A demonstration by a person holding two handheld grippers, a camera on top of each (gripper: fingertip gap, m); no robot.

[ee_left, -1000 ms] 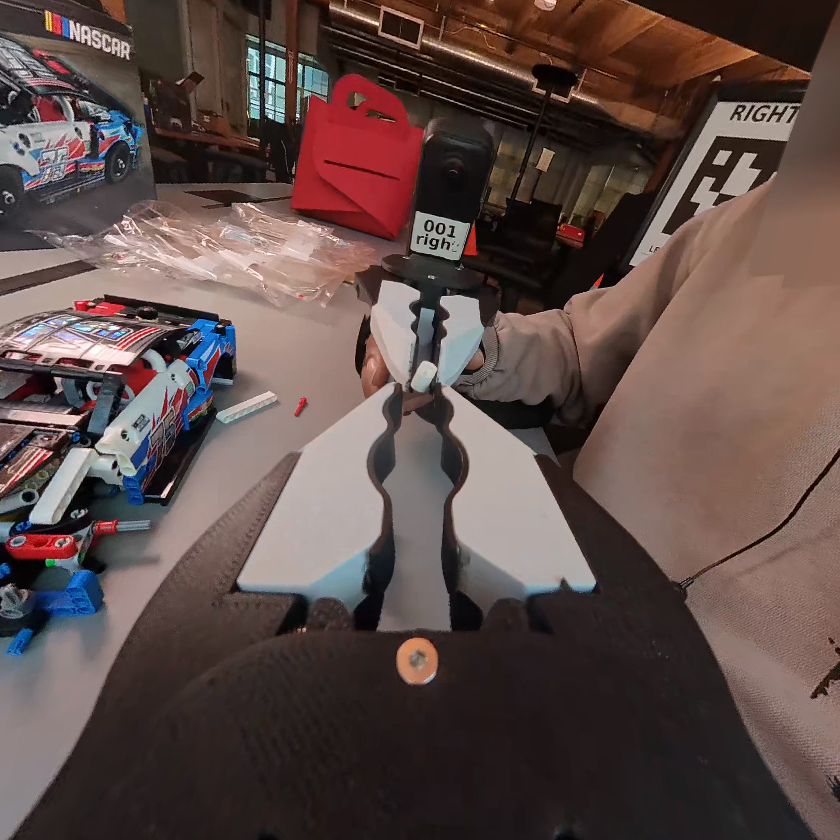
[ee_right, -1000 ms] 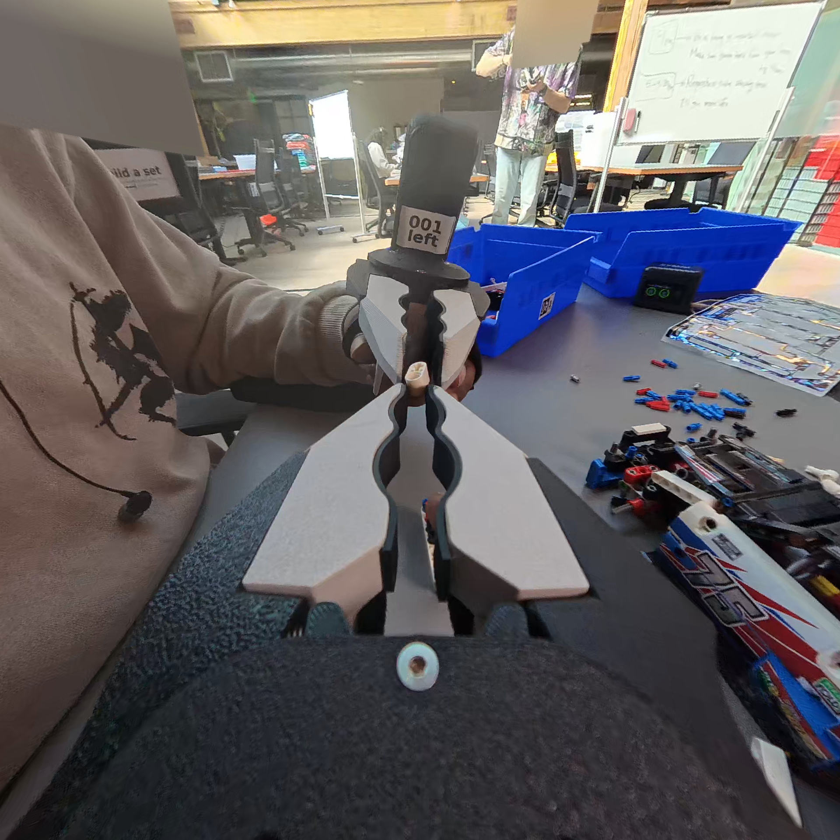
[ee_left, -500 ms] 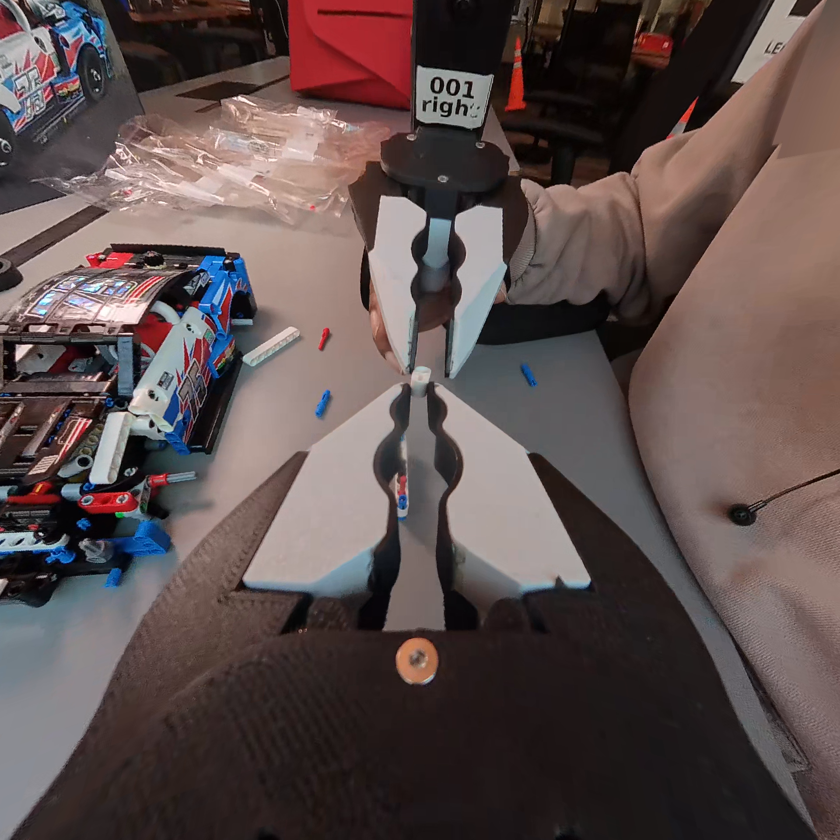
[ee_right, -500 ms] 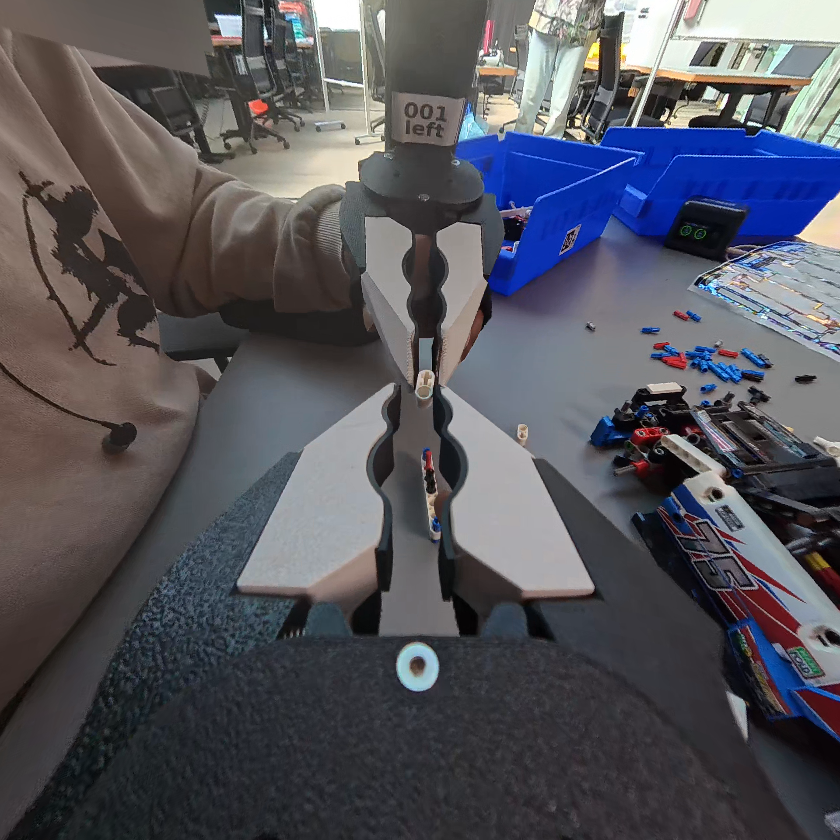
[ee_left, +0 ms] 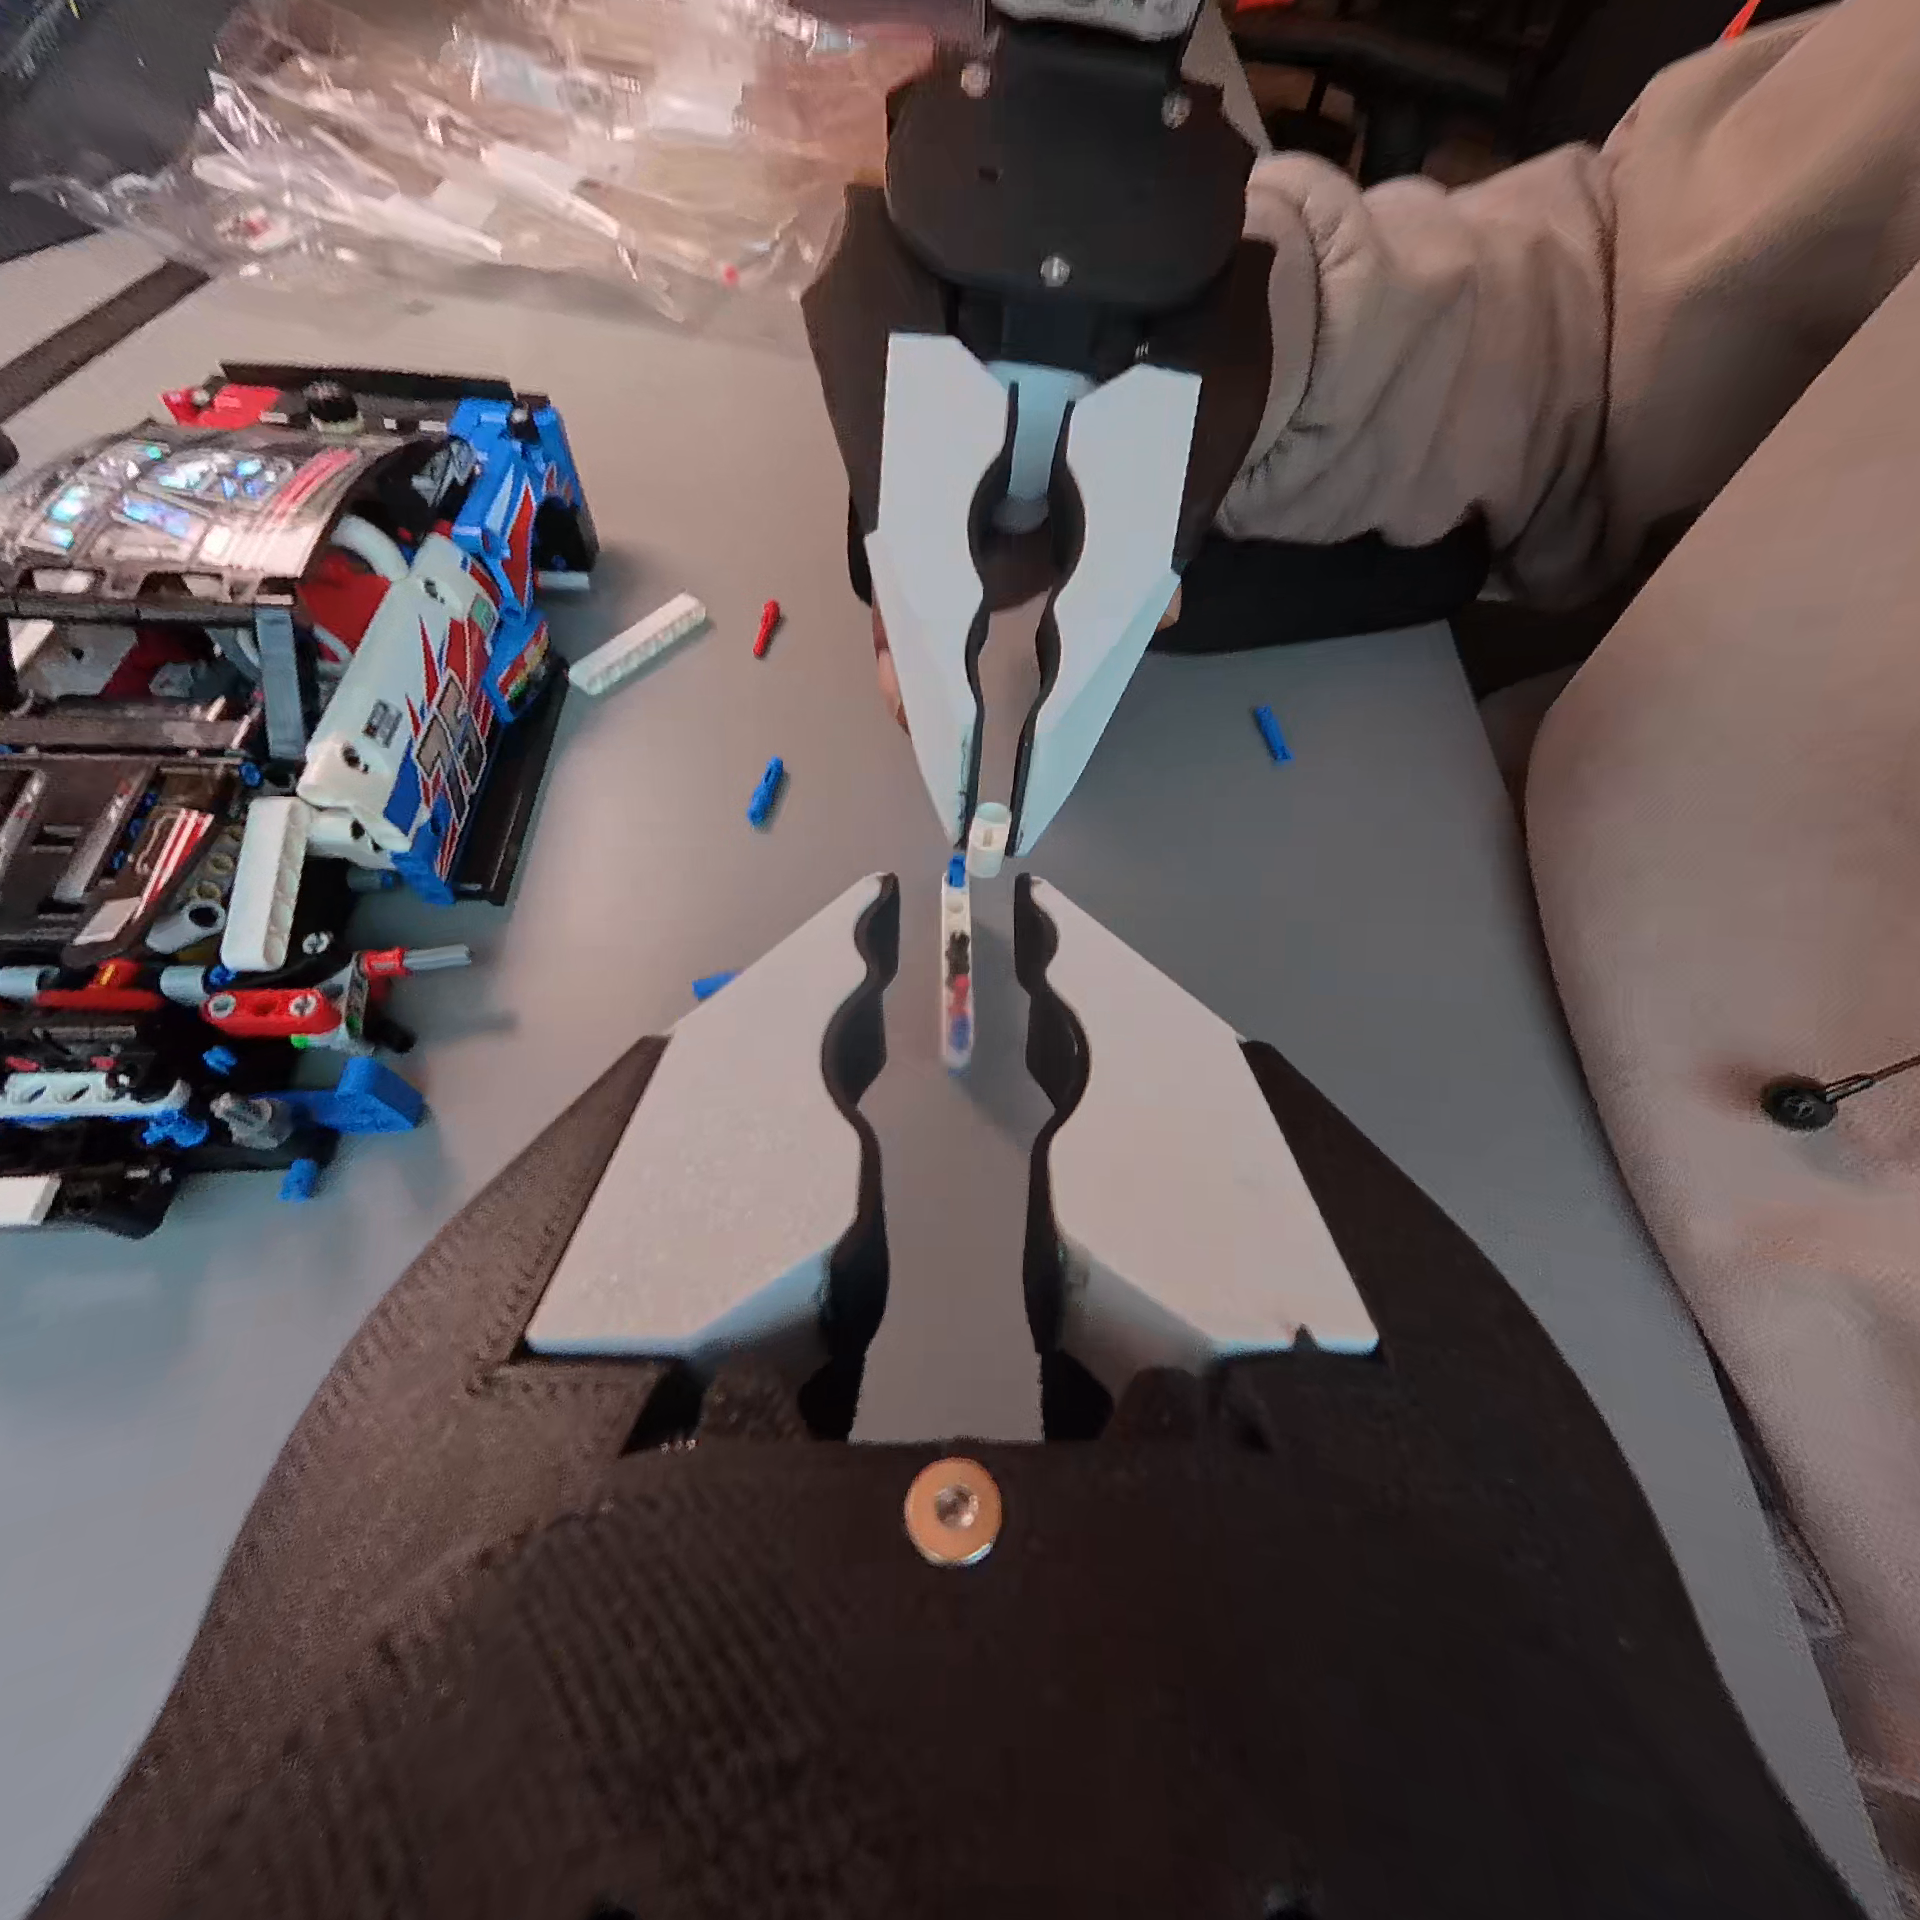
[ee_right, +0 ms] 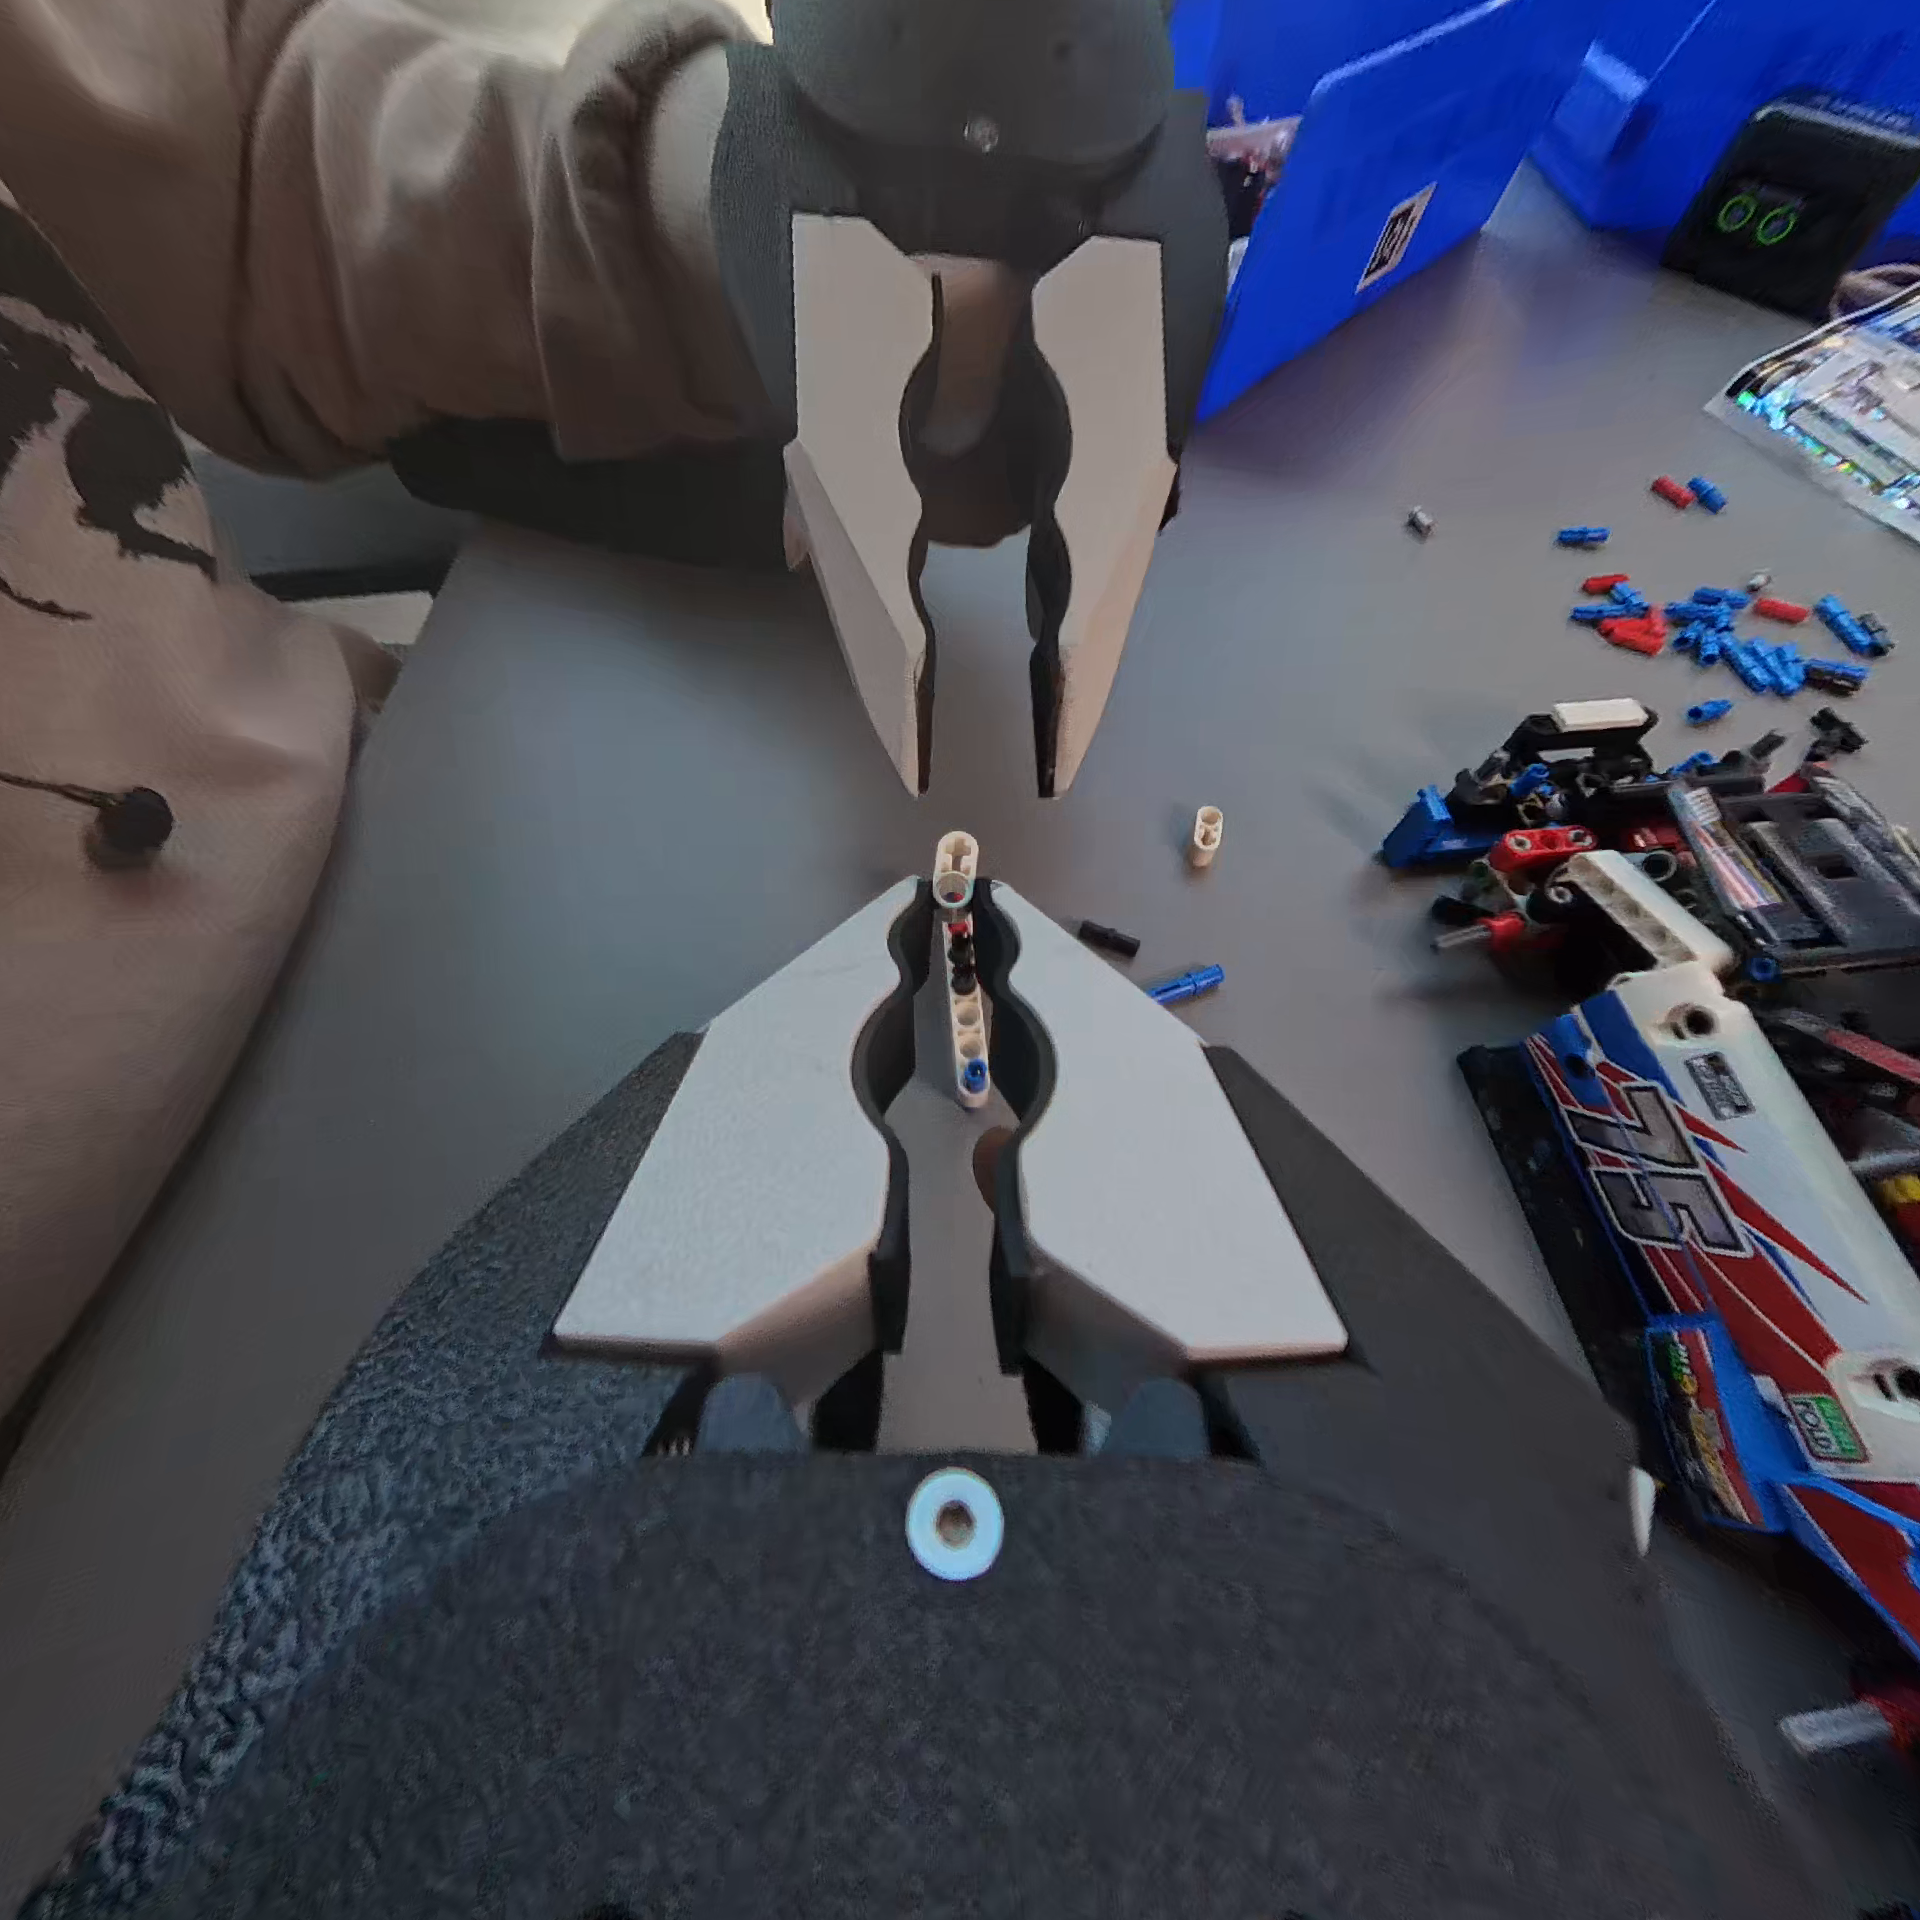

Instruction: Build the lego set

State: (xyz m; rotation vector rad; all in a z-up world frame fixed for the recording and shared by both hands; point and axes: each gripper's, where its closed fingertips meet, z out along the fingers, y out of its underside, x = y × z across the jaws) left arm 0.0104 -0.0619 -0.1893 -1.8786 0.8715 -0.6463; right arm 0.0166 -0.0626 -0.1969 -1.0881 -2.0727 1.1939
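The car (ee_left: 312, 727), left of the left gripper's fingers (ee_left: 727, 1122), is cut off by the picture's edge; right of the right gripper's fingers (ee_right: 1153, 1164) it is cropped too. The bags (ee_left: 499, 145) beyond are blurred. The pins (ee_right: 1725, 634) are too small to be told apart. Beyond the fingertips, the bins (ee_right: 1403, 187) are cut off.

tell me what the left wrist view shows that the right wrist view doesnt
Only the left wrist view shows the clear plastic bags at the far end of the table, a loose white beam beside the car, and a red pin.

Only the right wrist view shows the blue bins, the pile of blue and red pins, and a small tan connector lying apart on the table.

Both show the part-built car, the white beam with pins lying between the two claws, and the small white connector pinched by the right claw.
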